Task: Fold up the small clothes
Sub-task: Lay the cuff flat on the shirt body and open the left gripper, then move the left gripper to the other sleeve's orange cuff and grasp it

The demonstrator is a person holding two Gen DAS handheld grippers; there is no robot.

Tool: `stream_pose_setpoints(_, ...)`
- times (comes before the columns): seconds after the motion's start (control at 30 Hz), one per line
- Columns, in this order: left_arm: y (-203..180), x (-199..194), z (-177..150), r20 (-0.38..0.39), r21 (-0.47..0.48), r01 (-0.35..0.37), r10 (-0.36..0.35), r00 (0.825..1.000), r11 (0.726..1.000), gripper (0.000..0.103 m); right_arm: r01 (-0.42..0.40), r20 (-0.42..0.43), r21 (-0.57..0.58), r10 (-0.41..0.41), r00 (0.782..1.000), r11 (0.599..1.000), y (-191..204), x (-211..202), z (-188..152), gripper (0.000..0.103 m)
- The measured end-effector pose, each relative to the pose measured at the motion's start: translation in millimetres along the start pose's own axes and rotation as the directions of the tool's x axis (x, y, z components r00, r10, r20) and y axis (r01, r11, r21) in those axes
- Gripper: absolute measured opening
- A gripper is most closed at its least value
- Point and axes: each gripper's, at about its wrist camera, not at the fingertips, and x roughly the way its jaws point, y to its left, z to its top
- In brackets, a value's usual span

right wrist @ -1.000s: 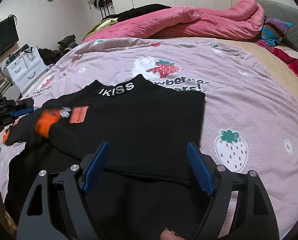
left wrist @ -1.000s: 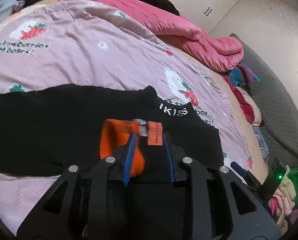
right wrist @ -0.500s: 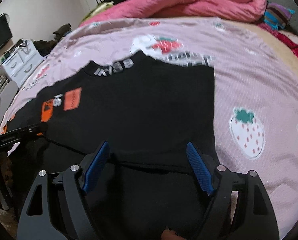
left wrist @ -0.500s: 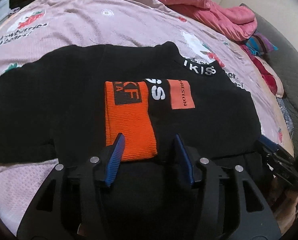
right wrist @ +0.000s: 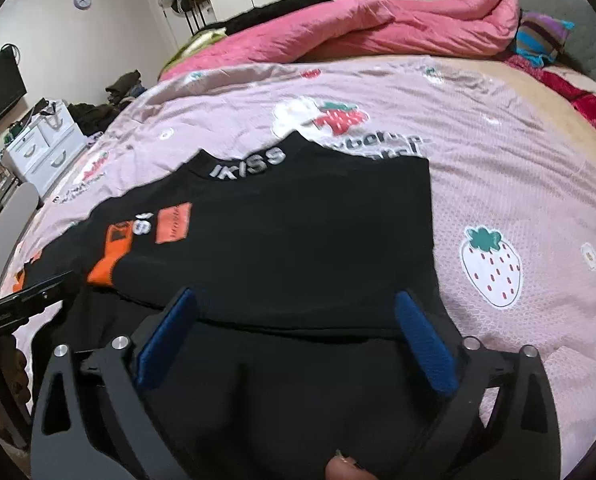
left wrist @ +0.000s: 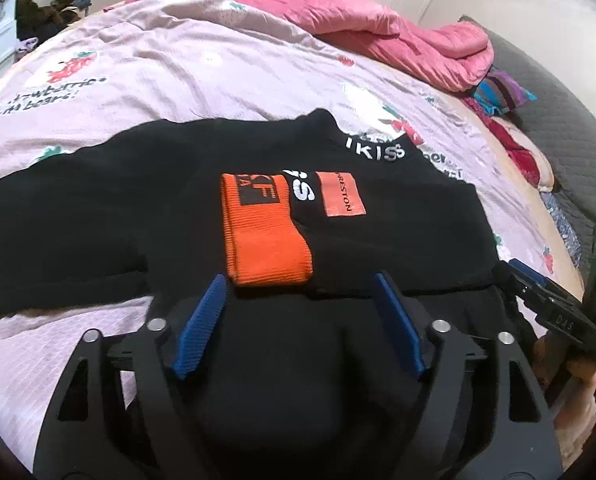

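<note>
Black top [left wrist: 398, 236] lies flat at frame centre on the pink strawberry-print bedspread [left wrist: 202, 64], collar lettering toward the upper right in the left wrist view. Sleeve folded across the chest, its orange cuff [left wrist: 266, 240] just above the left gripper [left wrist: 298, 322]. Left gripper: blue pads spread wide, holding nothing, hovering over the hem. Right gripper [right wrist: 294, 332]: pads likewise spread, empty, over the lower hem at bottom centre. Pink duvet [right wrist: 378, 28] bunched along the top of frame.
</note>
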Motion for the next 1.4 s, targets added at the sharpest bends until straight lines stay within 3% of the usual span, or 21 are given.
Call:
stream_pose_setpoints(0.13,12,-21,-1,0.047,-0.025,-0.054,0.055,0.997,0.998,0.094,-0.013,0.012,-0.048,0.014,1.000,0.999,24,-6,3,0.099)
stream_pose_setpoints(0.27,35,-41,-2,0.083,-0.088,-0.079,0.087,0.993,0.993,0.094,-0.022,0.024,-0.114,0.025,0.999,0.993,51,-10,4,0.099)
stream_pose_setpoints(0.73,94,-89,-14,0.131,-0.176,-0.125,0.149,0.980,0.976,0.094,-0.091,0.031,-0.235,0.101,0.994,0.968,138,-12,13,0.099)
stream_pose_setpoints(1.4,180,-120,-38,0.144,-0.347,-0.173,0.235,0.961,0.922,0.094,-0.160,-0.024,-0.302,0.160,0.987,0.940,217,9,6,0.099)
